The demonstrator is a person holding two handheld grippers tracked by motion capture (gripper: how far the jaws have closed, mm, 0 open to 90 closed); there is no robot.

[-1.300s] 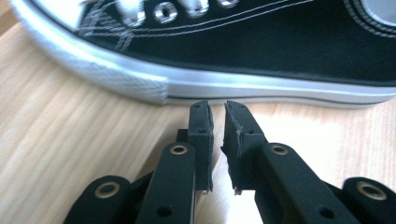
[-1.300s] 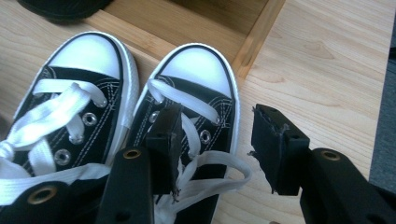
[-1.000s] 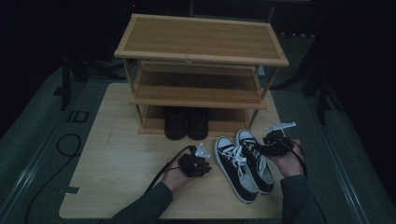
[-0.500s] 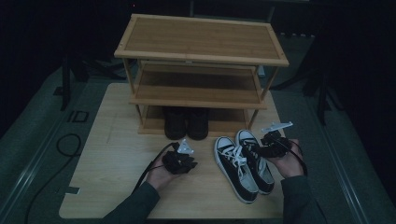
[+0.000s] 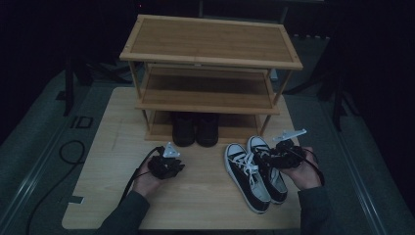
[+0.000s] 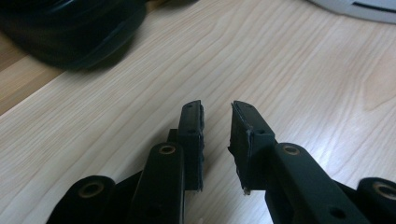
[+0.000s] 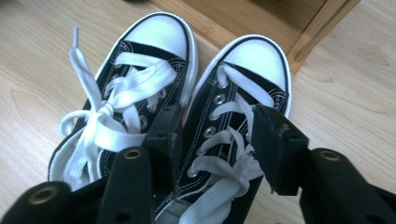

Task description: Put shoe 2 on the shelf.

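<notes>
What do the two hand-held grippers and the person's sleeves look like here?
Both are black. The left hand-held gripper and the right hand-held gripper each carry a pale grey three-cornered plate and trail a black cable. Their jaws are flat black bars with brass-ringed holes and rectangular pads. The sleeves are dark grey.

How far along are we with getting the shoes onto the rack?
Done: a dark pair of shoes already sits on the rack's bottom shelf. In hand: the right gripper is over the right-hand sneaker of the black-and-white pair on the table, jaws either side of its laces; they have just been closing. The left gripper is open over bare wood. Left: both sneakers still need shelving.
</notes>
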